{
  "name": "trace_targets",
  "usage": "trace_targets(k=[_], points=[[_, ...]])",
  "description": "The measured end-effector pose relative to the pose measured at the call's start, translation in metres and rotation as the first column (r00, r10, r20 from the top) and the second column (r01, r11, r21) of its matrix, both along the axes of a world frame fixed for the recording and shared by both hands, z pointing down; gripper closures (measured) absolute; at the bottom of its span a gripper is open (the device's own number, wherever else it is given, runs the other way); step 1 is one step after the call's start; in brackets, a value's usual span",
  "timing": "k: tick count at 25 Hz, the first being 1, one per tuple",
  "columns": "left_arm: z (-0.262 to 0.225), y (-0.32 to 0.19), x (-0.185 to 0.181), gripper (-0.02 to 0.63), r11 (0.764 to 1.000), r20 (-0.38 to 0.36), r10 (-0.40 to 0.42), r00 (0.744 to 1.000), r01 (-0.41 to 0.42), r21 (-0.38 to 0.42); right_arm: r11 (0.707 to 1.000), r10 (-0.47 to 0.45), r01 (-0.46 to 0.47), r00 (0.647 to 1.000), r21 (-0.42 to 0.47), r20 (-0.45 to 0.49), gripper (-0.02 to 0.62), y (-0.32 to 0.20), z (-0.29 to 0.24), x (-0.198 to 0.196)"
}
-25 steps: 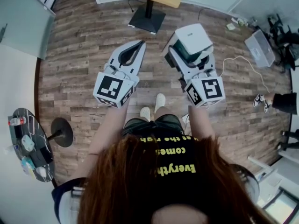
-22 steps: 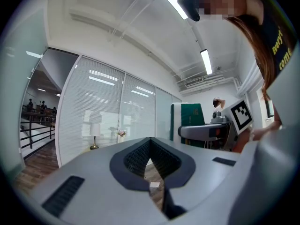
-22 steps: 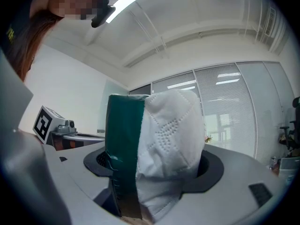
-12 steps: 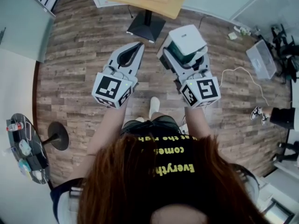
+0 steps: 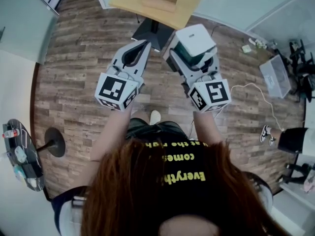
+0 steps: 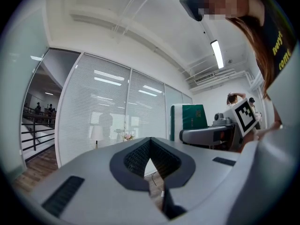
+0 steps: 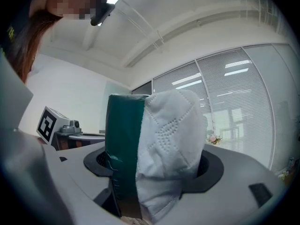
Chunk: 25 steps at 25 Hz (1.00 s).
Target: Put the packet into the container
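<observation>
Soft, quilted white-and-green packet (image 7: 164, 144) clamped in the right gripper (image 5: 193, 58); smooth grey left gripper (image 5: 143, 48) pinched together, empty.

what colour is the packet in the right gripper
The packet is dark green and quilted white; best seen in the right gripper view.

Head view looks down; gripper views face level, perhaps sharing blinds (image 6: 108, 116).

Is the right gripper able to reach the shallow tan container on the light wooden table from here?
Probably not quite: the right gripper, jaws clamped on the green-and-white packet, appears short of the shallow tan container on the light wooden table. Nothing stands between them.
</observation>
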<state>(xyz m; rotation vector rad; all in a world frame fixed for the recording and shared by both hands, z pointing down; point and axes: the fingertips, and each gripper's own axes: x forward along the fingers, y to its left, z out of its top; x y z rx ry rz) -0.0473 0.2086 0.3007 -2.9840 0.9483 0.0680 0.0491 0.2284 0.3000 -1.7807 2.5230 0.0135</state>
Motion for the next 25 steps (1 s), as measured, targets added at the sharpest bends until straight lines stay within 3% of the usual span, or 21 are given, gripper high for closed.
trace_targets(k=[12, 25], points=[[0.01, -0.08, 0.026, 0.606, 1.0, 0.003, 0.001, 1.0, -0.001, -0.021, 1.0, 0.004, -0.004, 1.0, -0.015, 0.012, 0.196, -0.08, 0.008, 0.024], [0.001, -0.208, 0.036, 0.606, 0.997, 0.002, 0.079, 0.997, -0.079, -0.001, 0.997, 0.076, -0.076, 0.997, 0.004, 0.006, 0.196, -0.205, -0.001, 0.031]])
